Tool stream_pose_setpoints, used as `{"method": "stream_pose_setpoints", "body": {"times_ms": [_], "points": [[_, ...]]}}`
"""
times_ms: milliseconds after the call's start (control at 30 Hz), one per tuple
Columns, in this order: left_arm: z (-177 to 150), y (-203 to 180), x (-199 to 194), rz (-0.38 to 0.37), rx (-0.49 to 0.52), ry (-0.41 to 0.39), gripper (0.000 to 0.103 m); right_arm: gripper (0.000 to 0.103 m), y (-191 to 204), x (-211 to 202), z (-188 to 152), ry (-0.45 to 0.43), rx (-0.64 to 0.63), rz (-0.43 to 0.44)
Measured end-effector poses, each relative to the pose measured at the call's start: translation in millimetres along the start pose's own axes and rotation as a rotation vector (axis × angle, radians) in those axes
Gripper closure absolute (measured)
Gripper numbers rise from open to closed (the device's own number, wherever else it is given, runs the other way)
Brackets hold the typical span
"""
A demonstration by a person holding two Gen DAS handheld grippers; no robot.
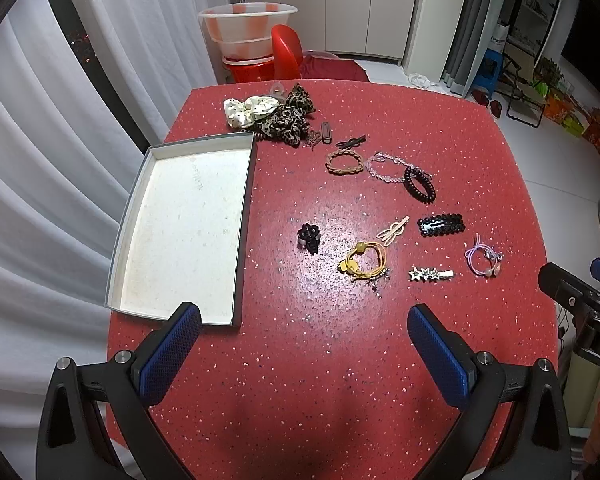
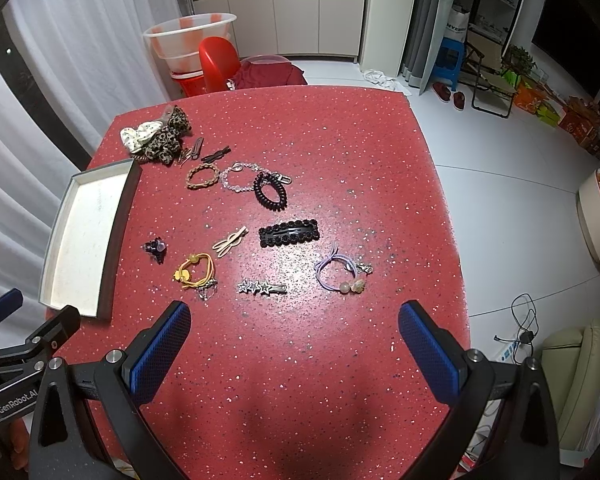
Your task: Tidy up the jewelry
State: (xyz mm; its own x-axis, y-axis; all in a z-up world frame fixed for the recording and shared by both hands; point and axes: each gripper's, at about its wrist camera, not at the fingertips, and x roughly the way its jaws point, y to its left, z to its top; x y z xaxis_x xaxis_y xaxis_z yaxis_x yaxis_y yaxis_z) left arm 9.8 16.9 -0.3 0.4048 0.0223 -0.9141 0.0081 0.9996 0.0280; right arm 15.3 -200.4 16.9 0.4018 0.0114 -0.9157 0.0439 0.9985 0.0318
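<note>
1. Hair ties, clips and bracelets lie scattered on a red speckled bench, all of them outside the shallow grey tray with its white floor that sits along the bench's left edge
2. Nearest the tray lies a small black claw clip; just beyond it, a yellow hair tie, a beige clip, a star clip, a black beaded snap clip and a lilac hair tie
3. Past the tray's far corner rest cream and leopard scrunchies, then a brown braided bracelet, a clear bead bracelet and a black coil tie
4. The left gripper hovers over the near bench, blue-padded fingers spread wide, holding nothing
5. The right gripper hangs beside it, fingers likewise apart and empty
</note>
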Motion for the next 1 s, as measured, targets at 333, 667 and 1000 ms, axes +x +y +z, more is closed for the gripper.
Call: {"method": "stream_pose_setpoints", "body": {"times_ms": [333, 667, 1000], "points": [[-4.4, -0.9, 1.8, 0.005, 0.003, 0.005, 0.0, 0.0, -1.1, 0.1, 0.3, 0.0, 0.001, -0.002], [-7.0, -1.5, 11.4, 0.003, 0.004, 0.037, 0.0, 0.0, -1.3, 11.5, -7.3, 0.026, 0.014, -0.004], [-9.6, -0.6, 37.2, 0.003, -0.006, 0.096, 0.0, 0.0, -23.0, 34.7, -22.1, 0.104, 0.072, -0.008]]}}
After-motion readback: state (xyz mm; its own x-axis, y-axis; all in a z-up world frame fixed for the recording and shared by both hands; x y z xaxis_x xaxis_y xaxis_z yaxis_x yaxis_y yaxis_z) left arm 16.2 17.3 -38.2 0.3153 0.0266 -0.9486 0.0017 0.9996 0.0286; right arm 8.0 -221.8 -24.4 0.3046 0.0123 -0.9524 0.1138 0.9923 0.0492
